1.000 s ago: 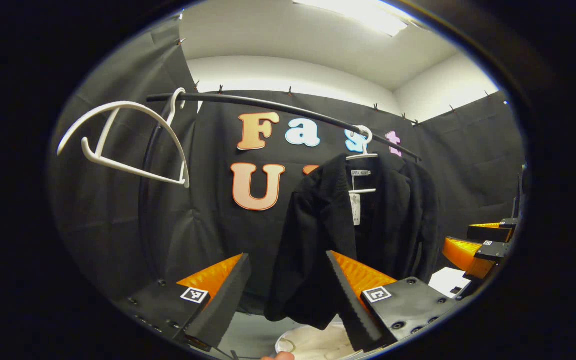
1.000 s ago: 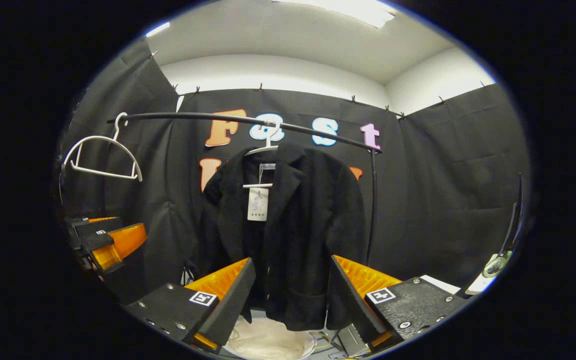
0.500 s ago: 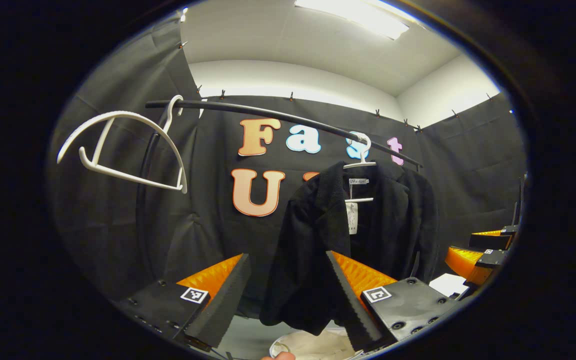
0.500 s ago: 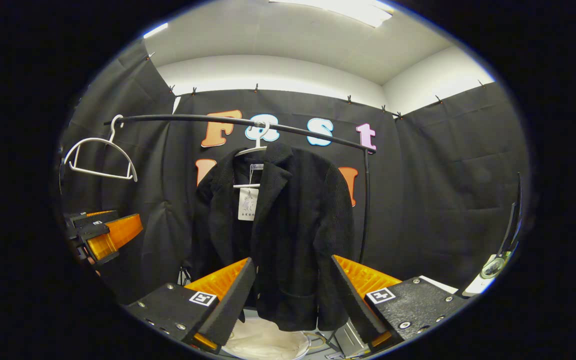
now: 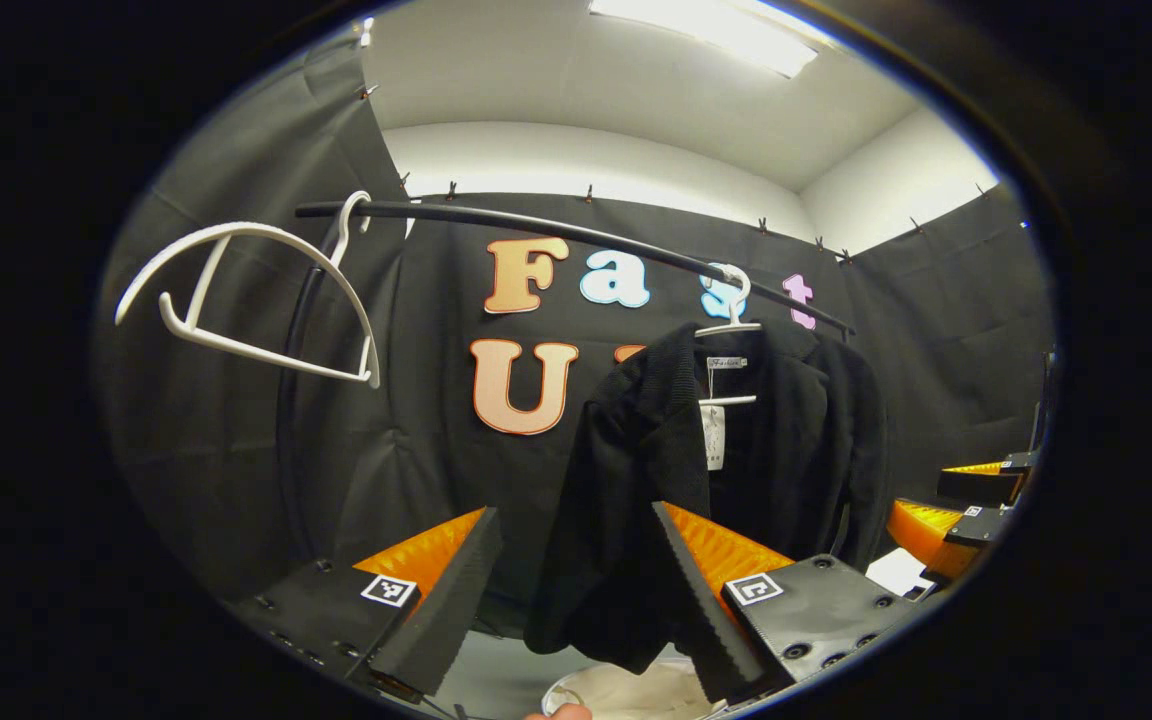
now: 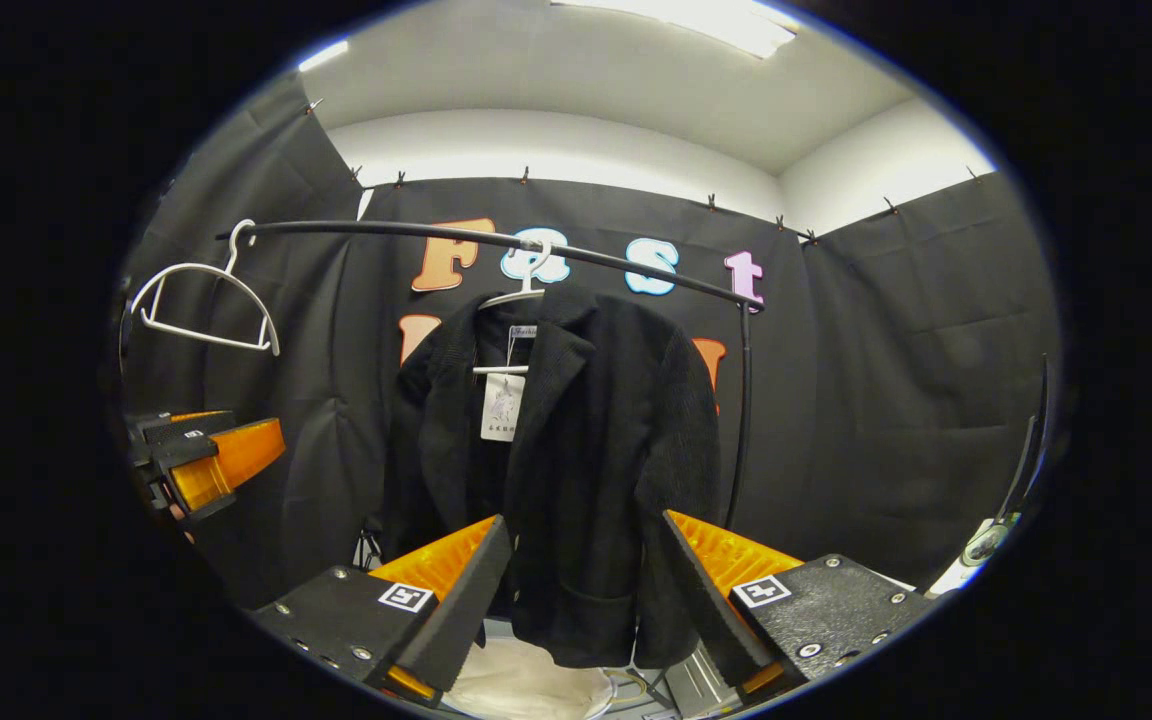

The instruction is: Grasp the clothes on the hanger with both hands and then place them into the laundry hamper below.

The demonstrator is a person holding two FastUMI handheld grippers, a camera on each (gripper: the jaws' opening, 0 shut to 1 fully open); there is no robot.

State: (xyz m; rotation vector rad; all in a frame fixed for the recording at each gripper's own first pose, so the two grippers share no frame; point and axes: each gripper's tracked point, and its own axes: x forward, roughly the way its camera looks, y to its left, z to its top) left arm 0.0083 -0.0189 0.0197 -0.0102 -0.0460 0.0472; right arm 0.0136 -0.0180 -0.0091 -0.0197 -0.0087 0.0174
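Observation:
A black jacket [image 6: 566, 460] with a white tag hangs on a white hanger [image 6: 526, 290] from the black rail [image 6: 416, 232]; the left gripper view has it right of centre [image 5: 726, 470]. Below it sits the white laundry hamper [image 6: 526, 685] [image 5: 636, 690]. My left gripper [image 5: 576, 590] is open, short of the jacket's left sleeve, and appears at the left edge of the right gripper view [image 6: 206, 465]. My right gripper [image 6: 581, 590] is open in front of the jacket's hem, apart from it, and shows at the right edge of the left gripper view [image 5: 966, 500].
An empty white hanger [image 5: 246, 290] [image 6: 201, 310] hangs at the rail's left end. The rail's upright post [image 6: 741, 420] stands just right of the jacket. A fingertip [image 5: 561, 712] shows at the bottom edge of the left gripper view.
Both views have shifted slightly and the jacket has drifted a little in each. Both grippers stay open and hold nothing.

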